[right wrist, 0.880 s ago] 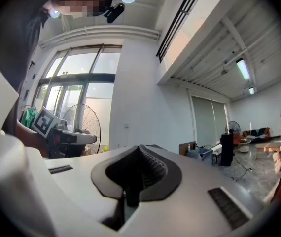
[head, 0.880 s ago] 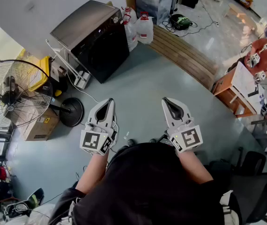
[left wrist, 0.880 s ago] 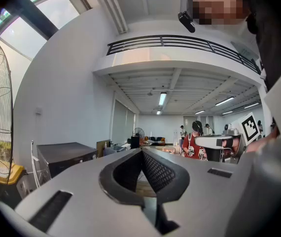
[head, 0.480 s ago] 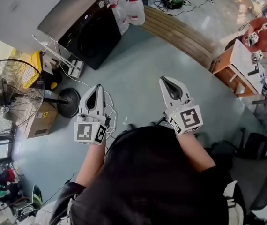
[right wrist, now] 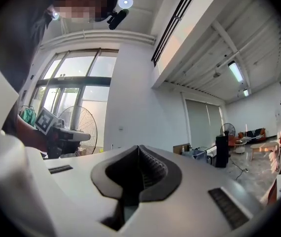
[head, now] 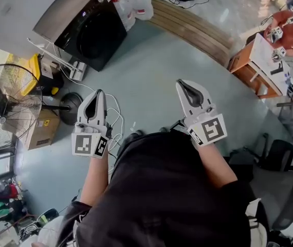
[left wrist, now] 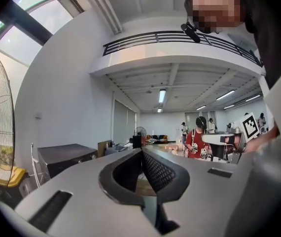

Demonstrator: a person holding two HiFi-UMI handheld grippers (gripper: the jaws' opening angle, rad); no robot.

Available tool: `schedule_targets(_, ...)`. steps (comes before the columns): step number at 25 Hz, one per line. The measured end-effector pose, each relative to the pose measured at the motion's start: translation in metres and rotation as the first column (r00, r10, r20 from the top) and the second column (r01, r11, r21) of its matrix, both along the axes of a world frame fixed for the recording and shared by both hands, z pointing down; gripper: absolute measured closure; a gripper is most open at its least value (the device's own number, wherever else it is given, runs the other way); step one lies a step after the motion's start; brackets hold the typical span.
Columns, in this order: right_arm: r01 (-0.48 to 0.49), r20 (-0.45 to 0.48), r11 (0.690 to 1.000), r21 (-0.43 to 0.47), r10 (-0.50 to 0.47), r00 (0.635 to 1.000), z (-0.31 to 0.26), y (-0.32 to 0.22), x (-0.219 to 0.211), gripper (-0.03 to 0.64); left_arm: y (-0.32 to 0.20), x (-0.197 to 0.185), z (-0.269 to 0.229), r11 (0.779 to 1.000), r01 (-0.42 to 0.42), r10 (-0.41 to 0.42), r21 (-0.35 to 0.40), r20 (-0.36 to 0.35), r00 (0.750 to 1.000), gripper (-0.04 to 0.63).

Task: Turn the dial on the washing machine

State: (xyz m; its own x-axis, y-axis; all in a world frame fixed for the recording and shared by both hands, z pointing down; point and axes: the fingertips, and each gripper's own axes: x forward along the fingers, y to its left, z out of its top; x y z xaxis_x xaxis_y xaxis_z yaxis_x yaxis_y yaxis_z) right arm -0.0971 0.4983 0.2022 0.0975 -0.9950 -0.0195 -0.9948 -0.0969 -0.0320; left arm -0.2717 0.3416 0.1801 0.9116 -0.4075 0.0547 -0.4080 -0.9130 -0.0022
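Head view: the person is standing on the grey floor (head: 157, 71) and looking steeply down, with both arms reaching forward.
Washing machine: the dark washing machine (head: 85, 30) is standing against the wall at upper left, well apart from both grippers. Its round door is facing the open floor.
Fan: a big standing fan (head: 5, 107) is sitting to the person's left. Its round base (head: 74, 109) and a white cable (head: 113, 107) are lying between the person and the machine.
Left gripper: the left gripper (head: 99, 92) is pointing level toward the machine, its jaws resting together with nothing between them.
Right gripper: the right gripper (head: 179, 82) is pointing level beside it, jaws likewise pressing on each other, empty.
Dial: it is presumably sitting on the machine's upper front panel, but it is showing too small to pick out for sure.
Step in hand: the person is likely approaching the machine. Doing it well is meaning skirting the fan base and cable, squaring up to the panel, and parting one gripper's jaws before reaching the dial.
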Motion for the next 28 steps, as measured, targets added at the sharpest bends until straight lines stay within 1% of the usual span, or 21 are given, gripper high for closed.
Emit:
schedule_targets(3, 0.013, 0.004, 1.0, -0.003, -0.013, 1.0, 0.015, 0.015, 0.012, 0.595, 0.019, 0.01, 0.007, 0.997, -0.063, 0.063, -0.035, -0.007, 0.998, 0.58)
schedule_targets(5, 0.03, 0.012, 1.0, -0.003, -0.03, 0.999, 0.02, 0.019, 0.012, 0.595, 0.025, 0.012, 0.002, 0.996, -0.081, 0.081, -0.021, -0.007, 0.997, 0.58)
schedule_targets(7, 0.045, 0.002, 0.999, 0.007, -0.045, 0.999, 0.023, 0.016, 0.014, 0.595, 0.02, 0.01, -0.004, 0.998, -0.056, 0.056, -0.002, -0.004, 0.998, 0.58)
schedule_targets(10, 0.037, -0.007, 0.999, 0.004, -0.037, 0.999, 0.028, 0.001, 0.019, 0.595, 0.003, 0.004, -0.001, 1.0, 0.01, -0.01, 0.007, 0.015, 1.0, 0.58)
schedule_targets(12, 0.026, -0.009, 1.0, -0.007, -0.026, 1.0, 0.031, -0.013, 0.022, 0.595, -0.011, 0.002, 0.006, 0.999, 0.052, -0.052, -0.003, 0.021, 0.998, 0.58)
schedule_targets(14, 0.022, -0.006, 1.0, -0.023, -0.022, 1.0, 0.036, -0.028, 0.025, 0.595, -0.025, 0.003, 0.014, 0.997, 0.074, -0.073, -0.018, 0.02, 0.997, 0.58)
schedule_targets(18, 0.027, -0.009, 0.999, -0.046, -0.027, 1.0, 0.043, -0.063, 0.037, 0.595, -0.06, 0.019, 0.033, 0.997, 0.059, -0.058, -0.053, 0.016, 0.998, 0.58)
schedule_targets(22, 0.056, -0.024, 0.995, -0.077, -0.058, 0.998, 0.046, -0.099, 0.059, 0.595, -0.097, 0.053, 0.052, 0.996, 0.036, -0.033, -0.085, 0.036, 0.999, 0.58)
schedule_targets(24, 0.067, -0.012, 0.994, -0.09, -0.068, 0.998, 0.046, -0.126, 0.07, 0.595, -0.119, 0.068, 0.054, 0.996, 0.029, -0.026, -0.084, 0.028, 0.999, 0.58)
schedule_targets(28, 0.108, 0.032, 0.989, -0.103, -0.106, 0.994, 0.048, -0.194, 0.075, 0.595, -0.179, 0.073, 0.059, 0.995, 0.032, -0.03, -0.097, 0.016, 0.999, 0.58)
